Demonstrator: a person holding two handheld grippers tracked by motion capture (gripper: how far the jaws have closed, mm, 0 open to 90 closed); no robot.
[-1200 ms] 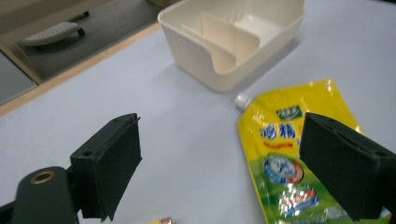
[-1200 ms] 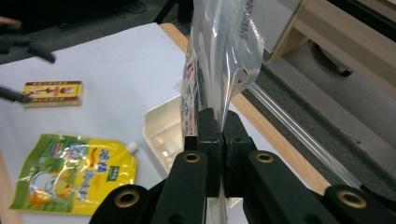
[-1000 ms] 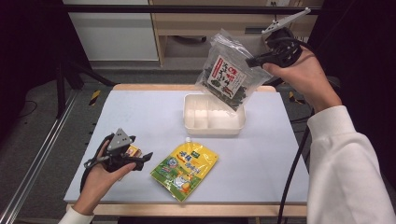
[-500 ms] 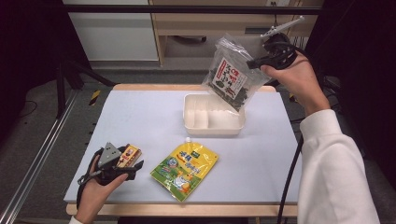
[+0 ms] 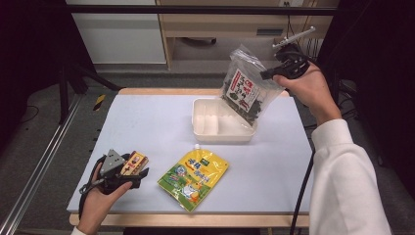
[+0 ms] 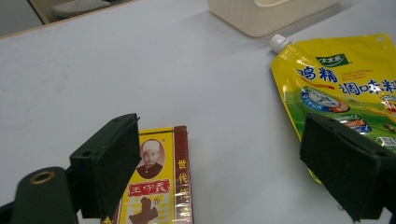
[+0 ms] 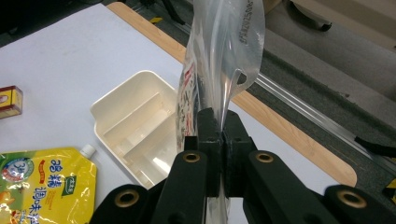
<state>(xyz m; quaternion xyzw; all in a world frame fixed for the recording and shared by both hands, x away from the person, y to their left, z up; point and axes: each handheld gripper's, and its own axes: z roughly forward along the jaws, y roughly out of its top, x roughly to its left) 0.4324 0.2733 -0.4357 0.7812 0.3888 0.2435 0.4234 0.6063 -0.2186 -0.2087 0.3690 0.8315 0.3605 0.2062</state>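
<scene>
Now, right gripper (image 5: 274,73): I keep it clamped on the bag (image 5: 246,88), hanging over the tray (image 5: 215,133) for dropping in.
Left gripper (image 5: 134,172): jaws wide, small box (image 6: 156,186) between them, ready.

A clear plastic bag of dark dried seaweed with a red-and-white label (image 5: 246,88) is hanging tilted above the cream divided tray (image 5: 211,128).

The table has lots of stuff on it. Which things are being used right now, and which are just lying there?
In use:
right gripper, shut on the clear seaweed bag
white divided tray, under the hanging bag
left gripper, jaws open around the small red and yellow box

Just lying there:
yellow spouted seasoning pouch, flat on the table
</scene>
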